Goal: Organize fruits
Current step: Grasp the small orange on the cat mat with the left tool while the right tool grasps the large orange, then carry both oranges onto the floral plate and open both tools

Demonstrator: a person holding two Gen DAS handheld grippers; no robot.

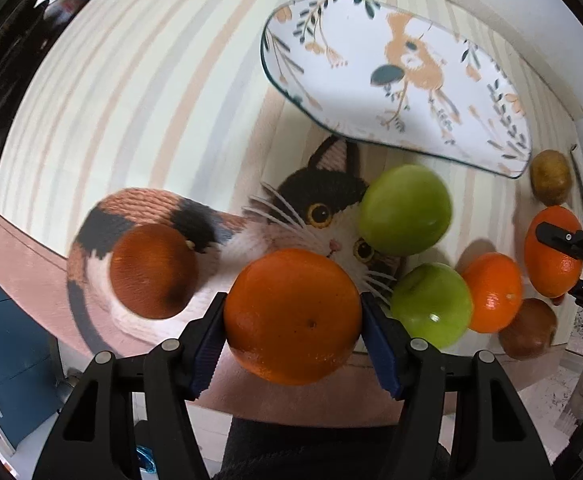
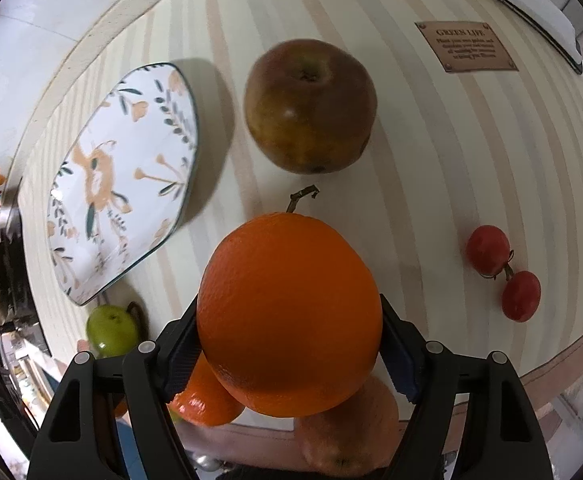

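Note:
My left gripper (image 1: 293, 320) is shut on an orange (image 1: 293, 316), held above the striped mat. In the left wrist view two green apples (image 1: 405, 210) (image 1: 431, 306) lie just right of it, with a small orange (image 1: 493, 292) and a brownish fruit (image 1: 153, 272) on the left. My right gripper (image 2: 289, 340) is shut on another orange (image 2: 289, 316); it shows at the right edge of the left wrist view (image 1: 553, 250). An empty floral plate (image 1: 395, 80) (image 2: 123, 184) lies beyond. A reddish-brown apple (image 2: 311, 106) lies ahead of the right gripper.
Two small red fruits (image 2: 503, 272) lie at the right. A green apple (image 2: 111, 330) sits by the plate's near corner. More oranges (image 2: 207, 396) lie under the right gripper. A brown label (image 2: 465, 46) is on the mat. A kiwi-like fruit (image 1: 549, 178) and a brown fruit (image 1: 527, 330) lie at the right.

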